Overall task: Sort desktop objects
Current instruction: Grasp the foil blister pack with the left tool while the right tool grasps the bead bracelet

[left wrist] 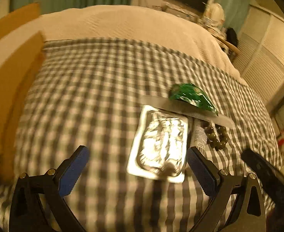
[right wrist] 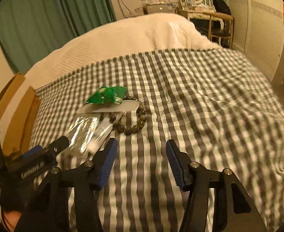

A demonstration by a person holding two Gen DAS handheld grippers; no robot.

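A small heap lies on the checked cloth (left wrist: 84, 96). In it are a silver foil blister pack (left wrist: 161, 145), a grey comb (left wrist: 190, 110), a green packet (left wrist: 192, 96), a white tube (left wrist: 199, 135) and a bracelet of dark beads (left wrist: 217, 135). My left gripper (left wrist: 138, 152) is open and hangs over the near end of the foil pack, its pads clear of it. My right gripper (right wrist: 141, 142) is open with nothing between its fingers, just short of the bracelet (right wrist: 140, 118). The right wrist view also shows the foil pack (right wrist: 84, 133), comb (right wrist: 111, 107), green packet (right wrist: 107, 95) and the left gripper (right wrist: 49, 147).
A brown cardboard box (left wrist: 10, 77) stands at the left edge of the cloth, seen also in the right wrist view as the box (right wrist: 16, 112). A white blanket (right wrist: 132, 36) covers the bed beyond. A desk and chair (right wrist: 217, 23) stand at the back right.
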